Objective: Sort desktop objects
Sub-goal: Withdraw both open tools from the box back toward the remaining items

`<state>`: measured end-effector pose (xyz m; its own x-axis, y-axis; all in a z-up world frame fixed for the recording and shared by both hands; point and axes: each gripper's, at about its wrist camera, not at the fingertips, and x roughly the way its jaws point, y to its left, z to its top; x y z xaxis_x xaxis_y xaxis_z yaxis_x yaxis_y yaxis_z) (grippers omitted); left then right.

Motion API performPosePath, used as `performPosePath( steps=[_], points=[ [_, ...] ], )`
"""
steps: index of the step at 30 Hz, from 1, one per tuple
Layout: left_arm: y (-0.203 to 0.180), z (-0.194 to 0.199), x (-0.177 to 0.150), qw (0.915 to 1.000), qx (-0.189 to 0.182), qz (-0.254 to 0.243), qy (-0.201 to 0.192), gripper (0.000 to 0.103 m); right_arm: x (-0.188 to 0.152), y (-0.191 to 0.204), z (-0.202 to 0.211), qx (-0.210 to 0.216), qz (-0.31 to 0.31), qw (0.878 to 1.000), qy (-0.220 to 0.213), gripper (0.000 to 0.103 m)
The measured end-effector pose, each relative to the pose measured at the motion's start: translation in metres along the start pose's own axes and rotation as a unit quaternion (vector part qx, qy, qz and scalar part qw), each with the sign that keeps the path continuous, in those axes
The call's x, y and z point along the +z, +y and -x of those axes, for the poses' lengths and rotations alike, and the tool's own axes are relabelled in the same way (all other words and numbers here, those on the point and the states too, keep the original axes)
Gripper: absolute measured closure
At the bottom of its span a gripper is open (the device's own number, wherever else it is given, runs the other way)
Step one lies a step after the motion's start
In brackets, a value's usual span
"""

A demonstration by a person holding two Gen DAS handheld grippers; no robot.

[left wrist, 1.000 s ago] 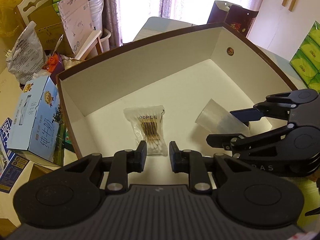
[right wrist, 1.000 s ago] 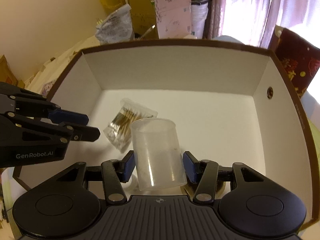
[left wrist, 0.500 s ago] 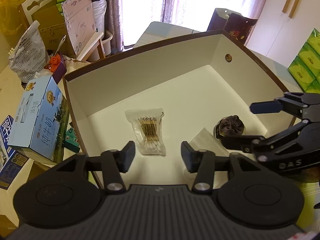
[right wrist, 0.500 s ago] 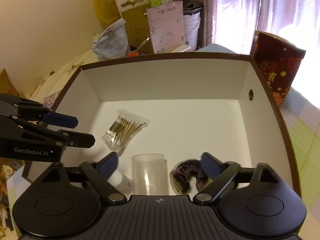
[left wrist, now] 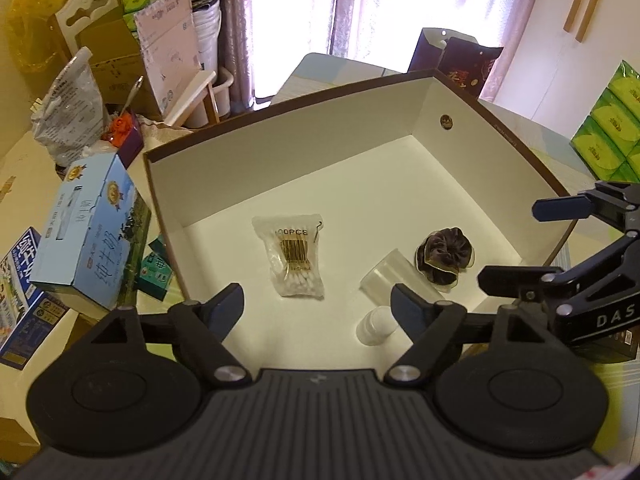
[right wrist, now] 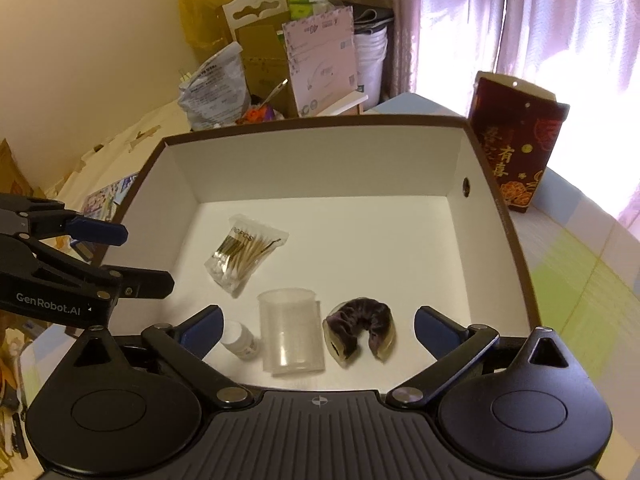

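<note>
Left wrist view shows your left gripper (left wrist: 318, 302) spread wide with nothing between its fingers, hanging over the near edge of the brown-rimmed box (left wrist: 280, 152). On the white floor of that box lies a bag of cotton swabs (left wrist: 294, 258), flat, near the left wall and well apart from the other pieces. To its right a clear plastic cup (left wrist: 386, 276) lies on its side, and just beside the cup's far end sits a dark velvet scrunchie in its clear wrapper (left wrist: 446, 258). A small white bottle (left wrist: 376, 326) lies close in front of the cup, near the box's front edge; you cannot tell from here whether the two touch. Your right gripper (left wrist: 508, 242) reaches in from the right over the box's rim, its blue-tipped fingers wide apart and holding nothing. From the right wrist view you see that right gripper (right wrist: 318, 328) from behind, fingers spread to either side of the row of three things at the near wall: bottle (right wrist: 240, 342) on the left, cup (right wrist: 290, 330) in the middle with its mouth toward the camera, scrunchie (right wrist: 362, 332) on the right. None of them is gripped. The swab bag (right wrist: 244, 254) lies farther in, tilted, left of centre. Your left gripper (right wrist: 148, 256) shows at the left, above the box's left wall (right wrist: 160, 200), parted and empty. Outside the box stand a blue milk carton (left wrist: 88, 232) at its left and a dark red gift bag (right wrist: 518, 152) at its far right corner.
</note>
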<state>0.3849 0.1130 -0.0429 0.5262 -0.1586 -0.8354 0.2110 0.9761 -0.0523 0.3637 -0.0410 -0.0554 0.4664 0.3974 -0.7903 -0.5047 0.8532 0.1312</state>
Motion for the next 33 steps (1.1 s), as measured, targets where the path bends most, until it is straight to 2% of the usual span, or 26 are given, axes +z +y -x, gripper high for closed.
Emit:
performPosePath(
  steps=[17,33],
  points=[
    [-0.015,0.058,-0.016,0.9991,0.002,0.001,-0.042,0.022,-0.023,0.019,0.062,-0.008,-0.006,0.999,-0.052,0.004],
    [-0.037,0.112,-0.045,0.9970,0.017,0.006,-0.075,0.021,-0.051,0.037,0.114,0.004,-0.004,0.996,-0.090,0.004]
  ],
)
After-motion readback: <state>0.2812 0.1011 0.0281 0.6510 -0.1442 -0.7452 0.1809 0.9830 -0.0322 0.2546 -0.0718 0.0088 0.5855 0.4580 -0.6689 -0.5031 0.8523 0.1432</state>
